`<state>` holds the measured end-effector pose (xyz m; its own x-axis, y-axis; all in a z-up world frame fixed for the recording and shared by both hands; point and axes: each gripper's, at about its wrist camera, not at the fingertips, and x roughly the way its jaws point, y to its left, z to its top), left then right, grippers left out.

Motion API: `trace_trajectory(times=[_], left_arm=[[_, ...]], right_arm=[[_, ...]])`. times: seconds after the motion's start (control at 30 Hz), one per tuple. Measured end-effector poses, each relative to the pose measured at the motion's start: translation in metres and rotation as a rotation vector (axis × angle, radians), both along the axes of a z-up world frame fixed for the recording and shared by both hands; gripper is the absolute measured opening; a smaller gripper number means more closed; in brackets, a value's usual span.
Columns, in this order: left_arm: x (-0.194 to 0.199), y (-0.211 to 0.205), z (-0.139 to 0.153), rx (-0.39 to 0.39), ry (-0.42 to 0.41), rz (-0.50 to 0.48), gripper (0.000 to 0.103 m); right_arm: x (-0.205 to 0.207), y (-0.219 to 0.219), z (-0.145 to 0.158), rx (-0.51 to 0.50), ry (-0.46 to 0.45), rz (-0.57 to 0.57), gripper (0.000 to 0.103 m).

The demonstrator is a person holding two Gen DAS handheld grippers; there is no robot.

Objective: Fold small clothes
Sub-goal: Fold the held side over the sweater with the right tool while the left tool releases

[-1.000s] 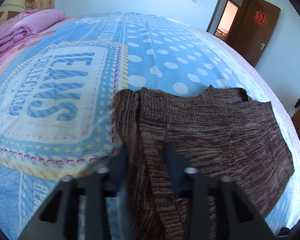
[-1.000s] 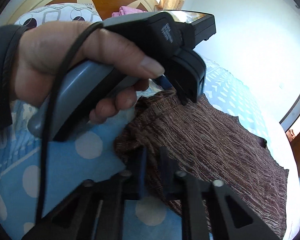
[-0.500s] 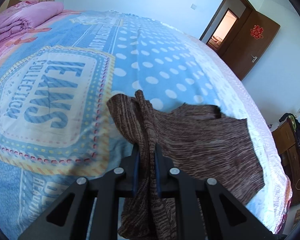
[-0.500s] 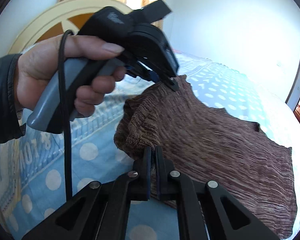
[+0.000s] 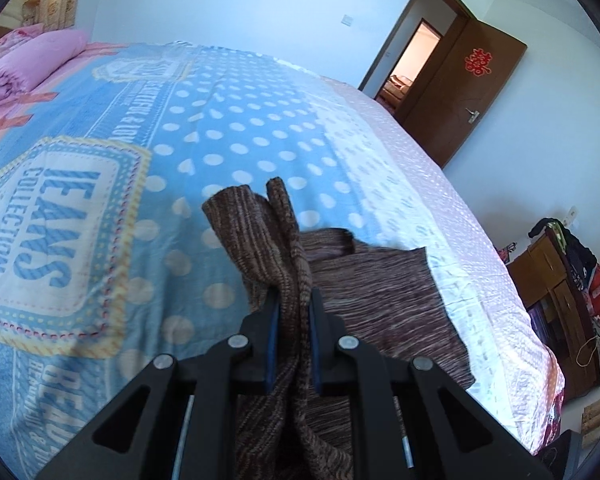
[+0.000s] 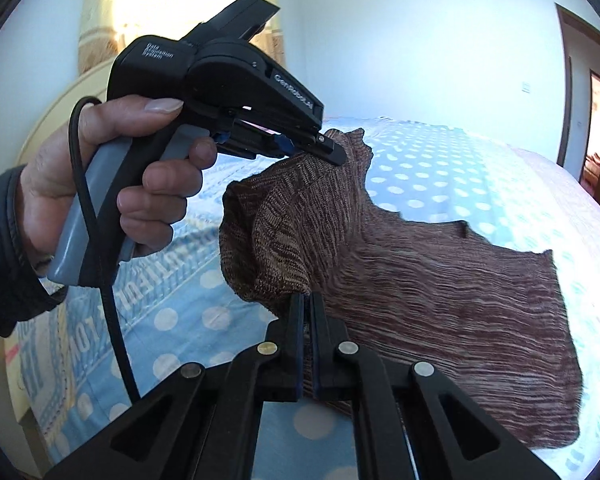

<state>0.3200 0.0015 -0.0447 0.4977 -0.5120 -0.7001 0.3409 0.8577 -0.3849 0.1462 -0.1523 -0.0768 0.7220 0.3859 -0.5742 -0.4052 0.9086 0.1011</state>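
A brown knitted garment point(image 6: 440, 280) lies partly on the blue dotted bedspread point(image 5: 240, 120), with its near edge lifted off the bed. In the left wrist view my left gripper point(image 5: 292, 304) is shut on a bunched fold of that garment point(image 5: 272, 240), which stands up ahead of the fingers. My right gripper point(image 6: 307, 300) is shut on the garment's near edge. Seen from the right wrist, a hand point(image 6: 112, 184) holds the left gripper point(image 6: 332, 152) up and to the left, pinching the garment's far raised corner. The cloth sags between the two grips.
A folded pink quilt point(image 5: 32, 64) lies at the bed's far left. Beyond the bed's right edge point(image 5: 500, 280) stand a wooden cabinet point(image 5: 556, 276) with clutter and an open brown door point(image 5: 480, 92). A headboard point(image 6: 56, 120) and a curtain point(image 6: 100, 20) are behind the hand.
Both grippers have shut on the garment's near edge and risen, lifting it off the bed. The right gripper has also rolled and moved sideways.
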Motion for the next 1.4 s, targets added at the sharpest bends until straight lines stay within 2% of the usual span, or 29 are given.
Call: trace_trajectory(times=[0.23, 0.63, 1.0, 1.4], left_arm=[[0.001, -0.04, 0.015, -0.021, -0.018, -0.043, 0.013], [0.004, -0.112, 0.014, -0.048, 0.016, -0.095, 0.013], [0.0, -0.183, -0.007, -0.029, 0.041, -0.206, 0.013], [-0.001, -0.242, -0.043, 0.038, 0.049, -0.226, 0.013]], right_arm=[[-0.011, -0.049, 0.01, 0.067, 0.009, -0.085, 0.001], [-0.015, -0.132, 0.003, 0.167, 0.094, -0.204, 0.001], [-0.02, -0.194, -0.022, 0.23, 0.191, -0.315, 0.001], [-0.018, -0.241, -0.066, 0.303, 0.338, -0.417, 0.0]])
